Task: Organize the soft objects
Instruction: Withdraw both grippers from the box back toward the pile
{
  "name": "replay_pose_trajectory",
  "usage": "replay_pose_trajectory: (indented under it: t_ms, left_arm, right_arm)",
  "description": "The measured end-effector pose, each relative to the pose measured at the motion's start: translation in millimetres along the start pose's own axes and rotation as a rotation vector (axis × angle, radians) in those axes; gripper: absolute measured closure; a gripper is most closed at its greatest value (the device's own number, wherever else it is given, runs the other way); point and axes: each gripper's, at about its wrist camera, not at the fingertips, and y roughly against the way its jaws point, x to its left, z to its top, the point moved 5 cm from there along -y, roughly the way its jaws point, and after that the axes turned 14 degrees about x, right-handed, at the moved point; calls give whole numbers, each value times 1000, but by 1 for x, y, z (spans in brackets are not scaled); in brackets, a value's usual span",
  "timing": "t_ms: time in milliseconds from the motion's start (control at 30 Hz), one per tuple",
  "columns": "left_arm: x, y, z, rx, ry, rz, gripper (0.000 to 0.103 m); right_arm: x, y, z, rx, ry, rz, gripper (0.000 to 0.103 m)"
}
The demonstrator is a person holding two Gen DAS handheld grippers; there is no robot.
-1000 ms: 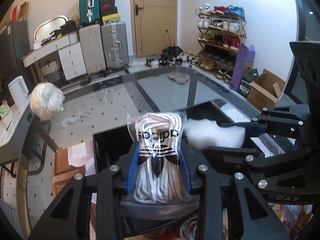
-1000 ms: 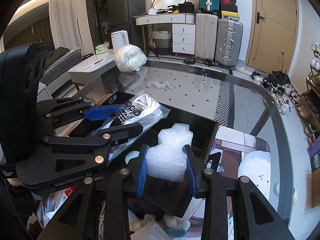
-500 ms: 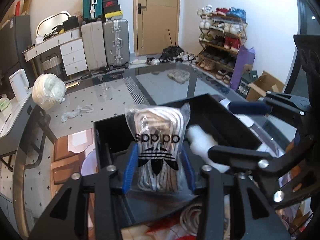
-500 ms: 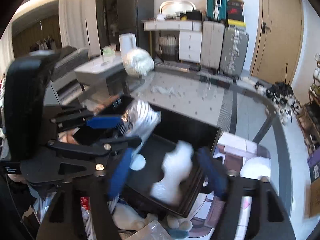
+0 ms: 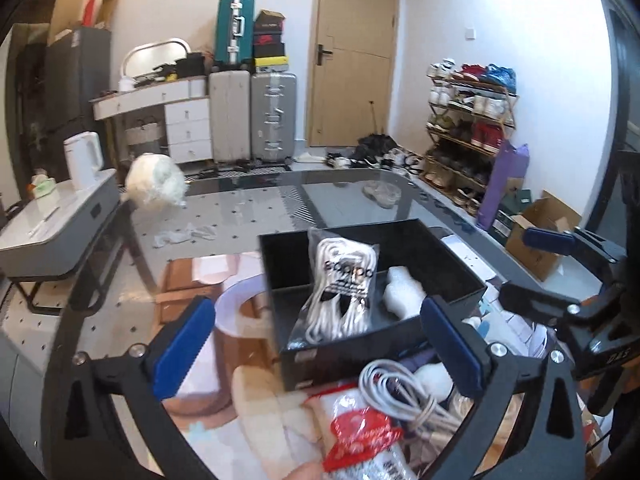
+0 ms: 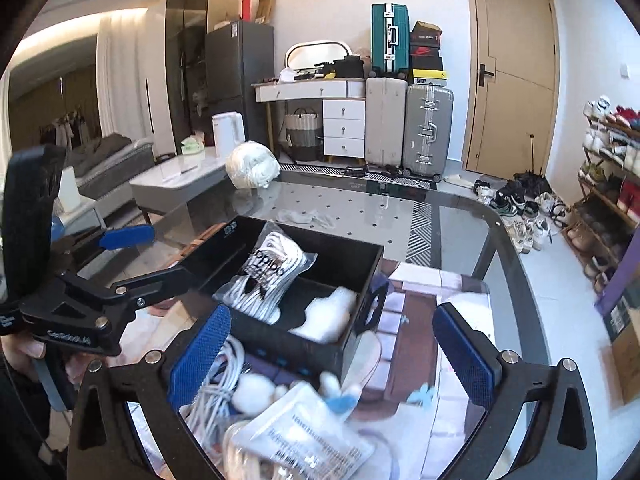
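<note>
A black divided box [image 5: 404, 236] [image 6: 360, 344] stands on the glass table. Inside it lie a clear bag of white rope with an adidas logo [image 5: 344, 288] [image 6: 268, 272] and a white foam piece [image 5: 402, 292] [image 6: 328, 316]. My left gripper [image 5: 320, 344] is open and empty, pulled back in front of the box. My right gripper [image 6: 334, 356] is open and empty, also in front of the box. Each gripper shows in the other's view: the right one [image 5: 560, 276] and the left one [image 6: 120, 264].
Near the front edge lie white cables [image 5: 404, 396] [image 6: 216, 388], a red-labelled packet [image 5: 360, 436], a clear labelled bag [image 6: 304, 444] and a small white plush [image 6: 256, 392]. A white bundle [image 5: 156, 182] [image 6: 252, 164] and a crumpled scrap [image 5: 184, 236] lie farther back.
Both grippers opened, letting go of the rope bag and the foam piece in the box, and drew back toward the table's front edge.
</note>
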Motion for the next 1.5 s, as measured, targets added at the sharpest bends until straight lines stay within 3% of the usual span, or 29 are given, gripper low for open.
replay_pose_trajectory:
  t_ms: [67, 200, 800, 1133, 1500]
  left_arm:
    - [2, 8, -5, -25, 26, 35, 0]
    - [7, 19, -18, -47, 81, 17, 0]
    - [-3, 28, -63, -66, 58, 42, 0]
    - [-19, 17, -85, 21, -26, -8, 0]
    - [-27, 7, -94, 75, -68, 3, 0]
  right_arm:
    - [0, 8, -5, -10, -1, 2, 0]
    - [-2, 19, -20, -13, -21, 7, 0]
    - [1, 17, -72, 84, -83, 29, 0]
    - [4, -1, -84, 158, -54, 36, 0]
    - [-7, -2, -90, 184, -22, -16, 0]
